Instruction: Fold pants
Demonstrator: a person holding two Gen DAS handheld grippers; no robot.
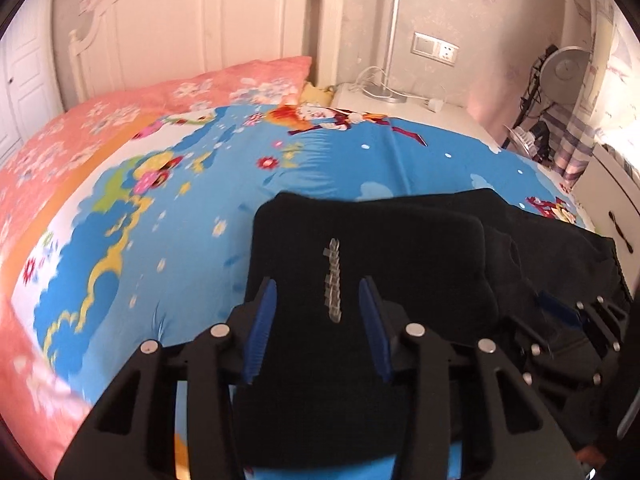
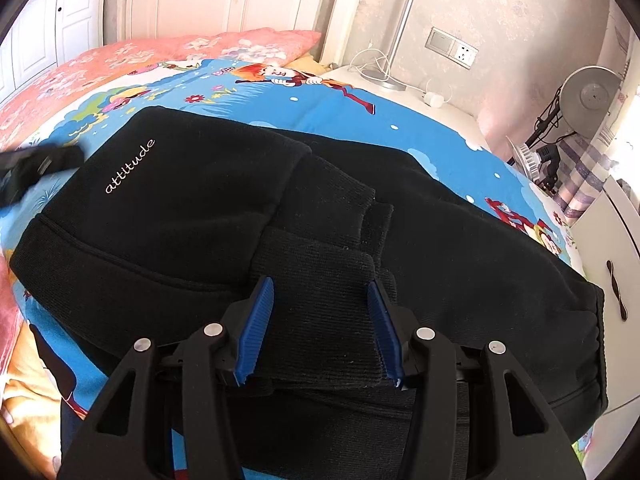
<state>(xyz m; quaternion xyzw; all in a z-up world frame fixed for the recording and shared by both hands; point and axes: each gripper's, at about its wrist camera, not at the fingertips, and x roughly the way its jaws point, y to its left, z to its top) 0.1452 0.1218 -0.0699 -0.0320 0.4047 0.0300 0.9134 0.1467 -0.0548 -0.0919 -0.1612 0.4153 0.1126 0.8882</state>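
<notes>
Black pants with white "attitude" lettering lie folded on the bed. The leg cuffs rest on top near the middle. In the left wrist view the pants fill the lower middle. My left gripper is open, its blue pads either side of the lettering, just above the cloth. It shows blurred at the left edge of the right wrist view. My right gripper is open over the ribbed cuffs and holds nothing. It also shows at the lower right of the left wrist view.
The bed has a blue cartoon-print cover and pink pillows at the white headboard. A white nightstand with a lamp base and cables stands at the far right. A fan and a white cabinet stand right of the bed.
</notes>
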